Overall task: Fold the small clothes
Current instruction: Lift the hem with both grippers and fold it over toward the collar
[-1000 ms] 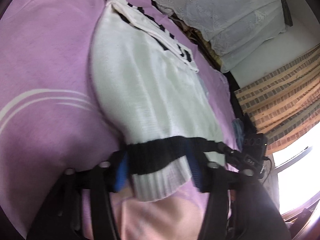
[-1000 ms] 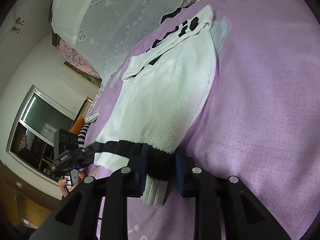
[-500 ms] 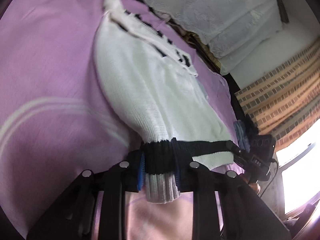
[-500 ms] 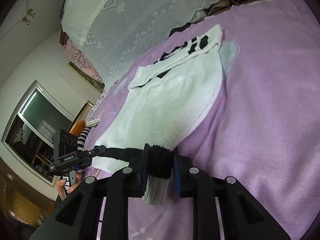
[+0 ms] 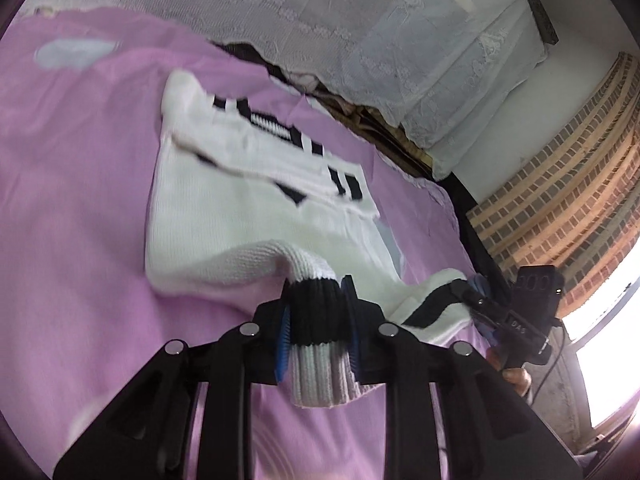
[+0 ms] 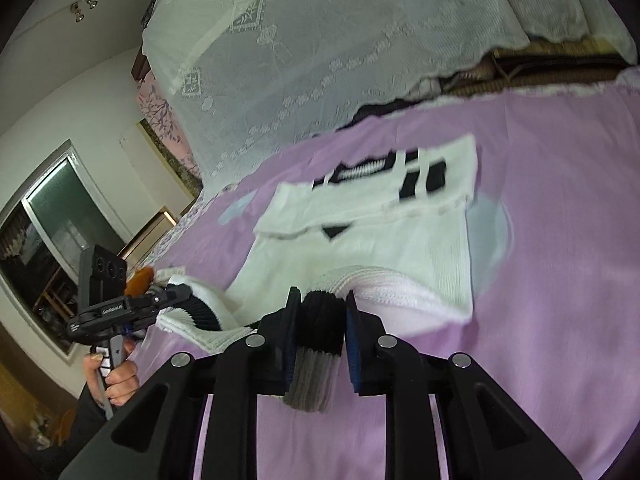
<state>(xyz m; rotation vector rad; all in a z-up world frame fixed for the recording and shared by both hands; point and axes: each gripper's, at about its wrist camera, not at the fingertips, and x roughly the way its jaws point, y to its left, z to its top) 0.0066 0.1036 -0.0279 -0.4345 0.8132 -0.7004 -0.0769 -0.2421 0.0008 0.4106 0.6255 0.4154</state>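
A small white knitted sweater (image 5: pixel 256 208) with black stripes lies on a purple bedsheet (image 5: pixel 72 184); it also shows in the right wrist view (image 6: pixel 372 240). My left gripper (image 5: pixel 318 312) is shut on one corner of its black-and-white ribbed hem. My right gripper (image 6: pixel 320 316) is shut on the other hem corner. Both hold the hem lifted above the sheet, so the lower part of the sweater curls over its upper part. Each gripper shows in the other's view, the right one (image 5: pixel 480 304) and the left one (image 6: pixel 160 304).
White lace cloth (image 6: pixel 320 48) covers the bedding at the head of the bed. A brown checked curtain (image 5: pixel 560 208) and a bright window stand to the right. A dark window (image 6: pixel 48 232) and a wall are at the left of the right wrist view.
Both grippers have lifted the hem and carried it forward toward the sweater's collar. The sweater, stretched long before, now bends over itself.
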